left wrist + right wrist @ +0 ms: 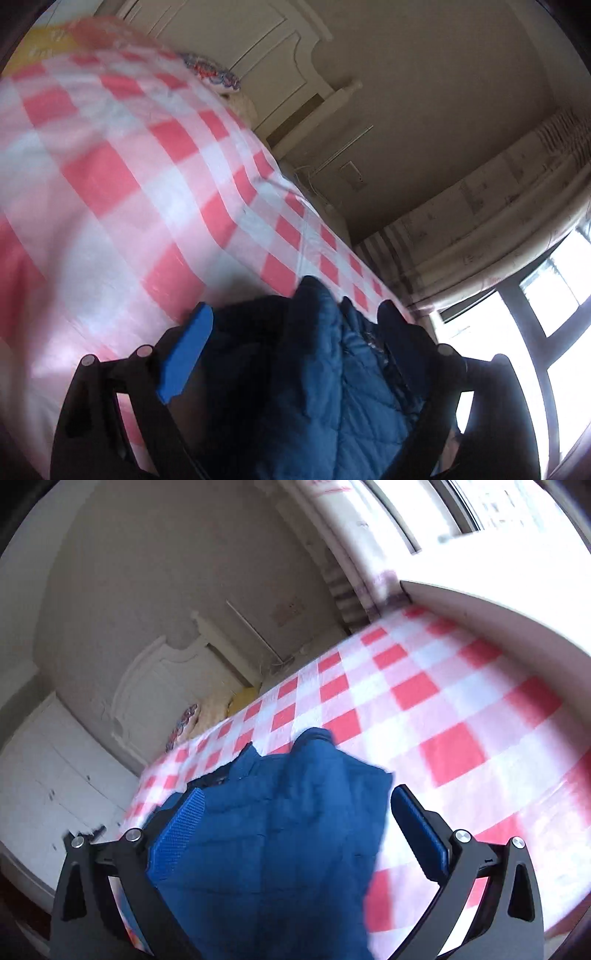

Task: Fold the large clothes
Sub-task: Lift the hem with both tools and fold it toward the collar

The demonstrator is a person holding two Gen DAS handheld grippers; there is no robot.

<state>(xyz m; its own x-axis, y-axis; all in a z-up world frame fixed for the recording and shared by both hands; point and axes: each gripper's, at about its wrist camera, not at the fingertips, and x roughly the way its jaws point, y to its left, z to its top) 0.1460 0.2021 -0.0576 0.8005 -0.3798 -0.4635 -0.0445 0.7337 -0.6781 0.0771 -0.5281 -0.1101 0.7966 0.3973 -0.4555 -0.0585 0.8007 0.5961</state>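
A: Where's the jacket?

B: The blue quilted jacket (273, 834) lies bunched on the bed's red-and-white checked sheet (424, 709), reaching up between both sets of jaws.

A: Is either one gripping it?

B: No. The right gripper (295, 830) stands wide, its blue pads (177, 834) clear of the cloth. The left gripper (295, 350) is wide too, the jacket (332, 369) loose between its fingers.

A: What's behind?

B: A white headboard (155, 686), pillows (207, 712), and a bright window (546, 325).

Blue quilted jacket (273, 834) between spread jaws
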